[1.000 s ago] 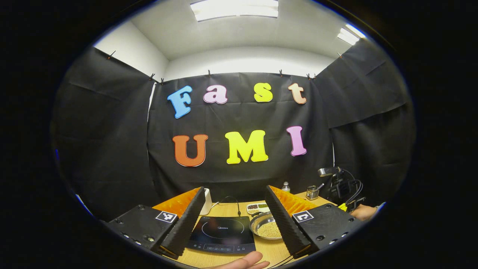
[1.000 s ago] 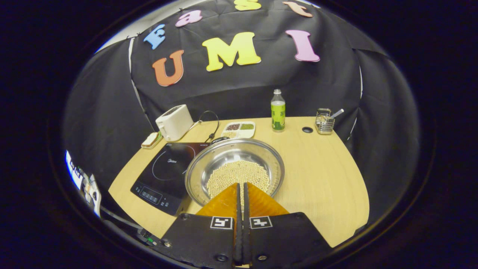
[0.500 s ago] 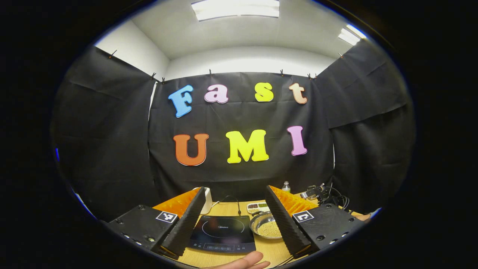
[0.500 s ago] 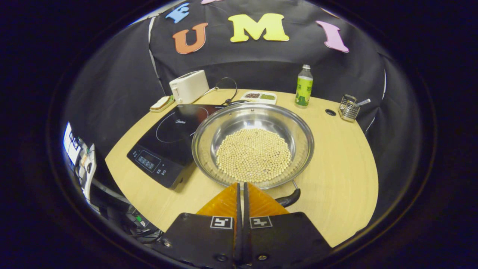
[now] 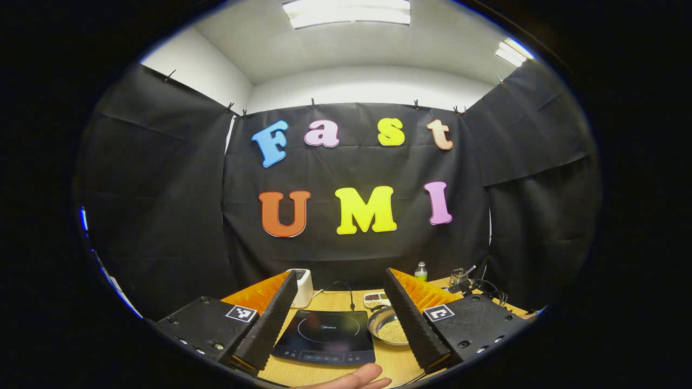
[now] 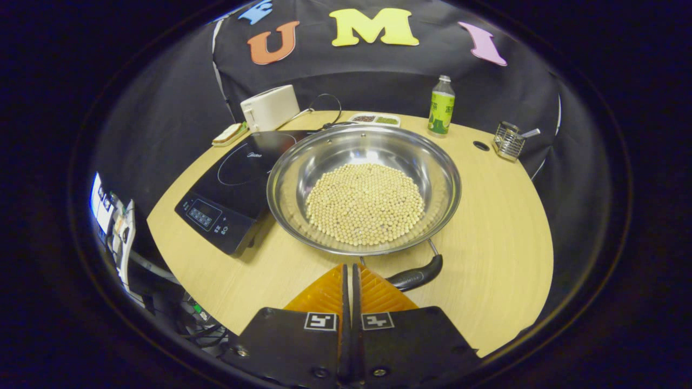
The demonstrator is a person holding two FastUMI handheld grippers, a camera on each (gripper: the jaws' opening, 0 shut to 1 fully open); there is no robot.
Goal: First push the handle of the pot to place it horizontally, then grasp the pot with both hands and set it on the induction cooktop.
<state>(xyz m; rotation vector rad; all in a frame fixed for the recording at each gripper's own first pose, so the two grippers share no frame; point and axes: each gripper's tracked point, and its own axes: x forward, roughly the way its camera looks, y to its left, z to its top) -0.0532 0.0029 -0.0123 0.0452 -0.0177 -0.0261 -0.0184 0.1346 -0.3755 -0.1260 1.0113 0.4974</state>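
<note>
Fingers of the right gripper [image 6: 348, 270] are pressed together just before the black handle [image 6: 416, 276] of the bean-filled pot [image 6: 363, 195], which is set on the table [image 6: 497, 227] beside the induction cooktop [image 6: 232, 186], while the left gripper [image 5: 338, 308] is held spread wide.

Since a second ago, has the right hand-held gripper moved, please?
Yes. The right hand-held gripper has backed away from the pot: its shut tips, earlier over the beans, now sit short of the rim beside the handle.

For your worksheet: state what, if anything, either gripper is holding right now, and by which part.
Nothing is held. The left gripper is open above the table. The right gripper is shut on nothing, just short of the black handle of the steel pot of beans.
</note>
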